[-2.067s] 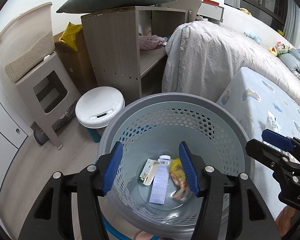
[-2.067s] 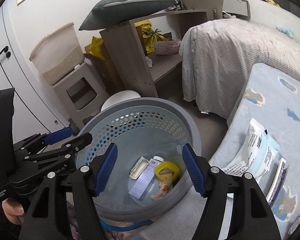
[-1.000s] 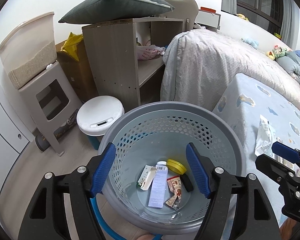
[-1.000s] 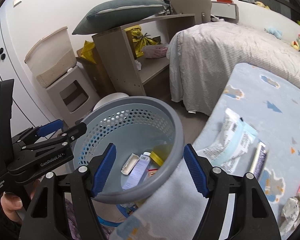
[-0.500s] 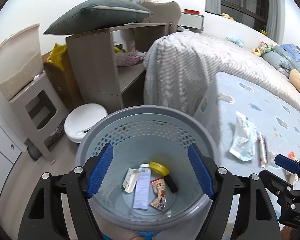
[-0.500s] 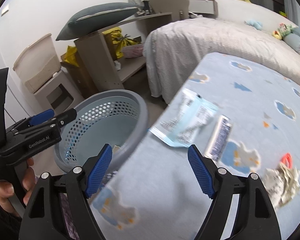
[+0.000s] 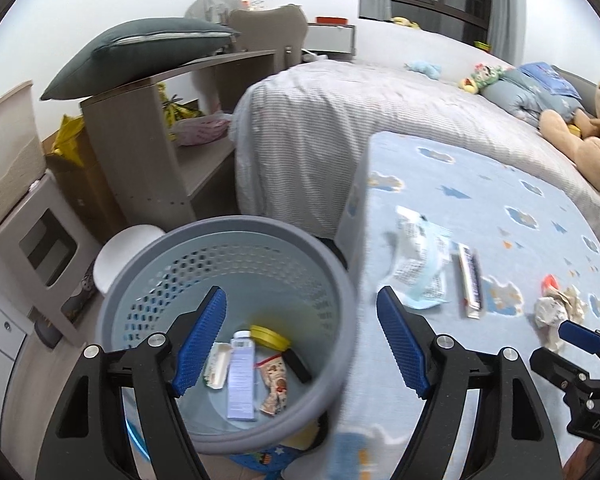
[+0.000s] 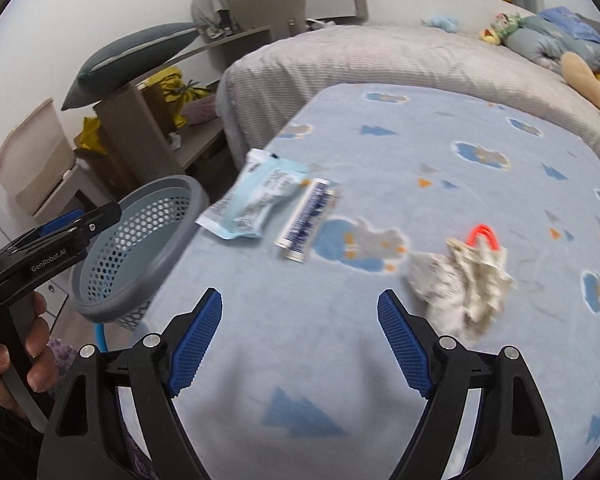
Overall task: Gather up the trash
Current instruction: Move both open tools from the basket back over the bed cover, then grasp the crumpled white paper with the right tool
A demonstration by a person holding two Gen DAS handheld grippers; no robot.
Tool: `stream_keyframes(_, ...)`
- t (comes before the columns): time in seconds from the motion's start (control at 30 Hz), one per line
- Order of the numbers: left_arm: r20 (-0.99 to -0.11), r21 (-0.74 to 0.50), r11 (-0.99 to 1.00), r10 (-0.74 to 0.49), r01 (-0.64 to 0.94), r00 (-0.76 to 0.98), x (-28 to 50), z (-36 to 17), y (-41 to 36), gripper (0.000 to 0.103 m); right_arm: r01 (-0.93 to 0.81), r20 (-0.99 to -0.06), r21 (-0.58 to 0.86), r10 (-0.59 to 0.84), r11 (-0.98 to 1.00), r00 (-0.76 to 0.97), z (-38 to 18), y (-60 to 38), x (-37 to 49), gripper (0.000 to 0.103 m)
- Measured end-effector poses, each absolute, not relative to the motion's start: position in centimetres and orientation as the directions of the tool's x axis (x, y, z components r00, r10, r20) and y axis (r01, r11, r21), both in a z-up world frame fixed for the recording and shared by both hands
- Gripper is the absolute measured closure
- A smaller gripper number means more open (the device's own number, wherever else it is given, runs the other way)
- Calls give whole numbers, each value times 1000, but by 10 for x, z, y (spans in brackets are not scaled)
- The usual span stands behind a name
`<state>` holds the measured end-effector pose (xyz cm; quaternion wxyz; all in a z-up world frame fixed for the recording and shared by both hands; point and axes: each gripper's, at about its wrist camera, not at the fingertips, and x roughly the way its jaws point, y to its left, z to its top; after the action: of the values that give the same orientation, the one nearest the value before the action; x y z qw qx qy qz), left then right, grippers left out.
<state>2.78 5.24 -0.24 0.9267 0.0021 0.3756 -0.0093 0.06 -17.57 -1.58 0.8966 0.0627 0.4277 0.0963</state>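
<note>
A grey perforated basket (image 7: 148, 264) stands beside the bed and holds several pieces of trash, among them a yellow lid (image 7: 269, 336) and a white leaflet (image 7: 242, 380). My left gripper (image 7: 300, 340) is open above its right rim. On the blue blanket (image 8: 420, 140) lie a light blue wrapper (image 8: 256, 200), a dark blue strip packet (image 8: 310, 218), crumpled paper (image 8: 460, 284) and a red ring (image 8: 485, 234). My right gripper (image 8: 300, 338) is open and empty above the blanket, left of the crumpled paper. The basket also shows in the right wrist view (image 8: 140, 240).
A brown shelf unit (image 7: 140, 140) with a dark pillow (image 7: 140, 48) stands behind the basket. A white lidded bin (image 7: 120, 252) and a beige stool (image 7: 36, 240) sit on the floor to the left. A teddy bear (image 7: 580, 128) lies at the bed's far right.
Both grippers have swung right, away from the basket toward the bed. The right gripper now hangs over the blanket, nearer the crumpled paper. Both jaws have stayed open.
</note>
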Motion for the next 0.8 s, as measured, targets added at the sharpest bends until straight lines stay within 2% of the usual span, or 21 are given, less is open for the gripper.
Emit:
stream_keyframes(0.53, -718, 5, 986, -114, 168, 687, 20, -11, -9, 29, 99, -768, 159, 61, 982, 637, -27, -259, -13, 24)
stream_keyframes(0.8, -731, 8, 985, -111, 172, 673, 23, -15, -14, 29, 105, -780, 160, 60, 982, 622, -37, -258, 10, 27)
